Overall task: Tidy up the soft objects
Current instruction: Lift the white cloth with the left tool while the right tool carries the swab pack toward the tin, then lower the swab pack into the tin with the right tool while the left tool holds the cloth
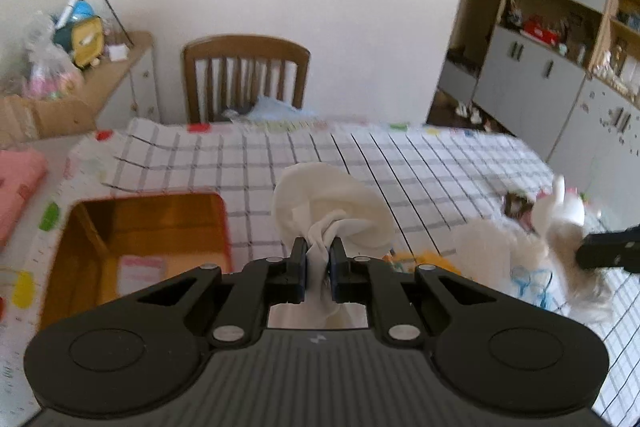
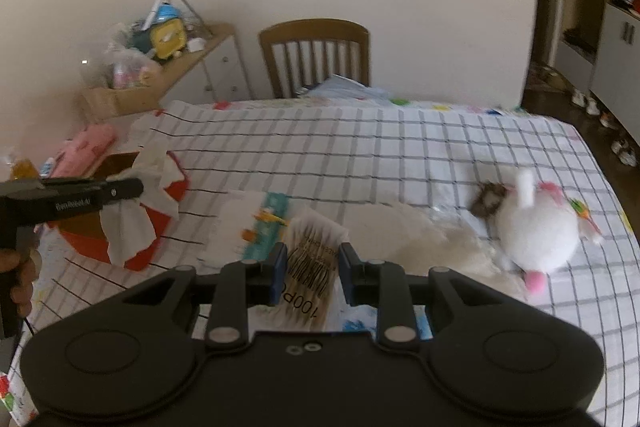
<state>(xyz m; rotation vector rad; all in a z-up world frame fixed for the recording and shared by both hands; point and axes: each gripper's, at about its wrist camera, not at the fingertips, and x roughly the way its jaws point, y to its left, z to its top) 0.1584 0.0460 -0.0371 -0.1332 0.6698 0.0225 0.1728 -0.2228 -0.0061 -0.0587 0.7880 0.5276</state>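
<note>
My left gripper (image 1: 319,247) is shut on a white cloth (image 1: 332,207) and holds it in the air just right of an open orange box (image 1: 136,223). In the right wrist view the same cloth (image 2: 132,223) hangs from the left gripper (image 2: 138,187) over the box (image 2: 176,183). My right gripper (image 2: 313,259) is open, its fingers on either side of a clear packet of cotton swabs (image 2: 312,259) lying on the table. A white plush toy (image 2: 536,227) with pink feet lies to the right. A cream fluffy cloth (image 2: 436,231) lies between them.
The table has a white checked cloth (image 2: 360,151). A wooden chair (image 2: 316,55) stands at its far side with blue fabric on the seat. A pink item (image 2: 86,147) lies at the left edge. A cluttered side cabinet (image 2: 176,59) stands back left.
</note>
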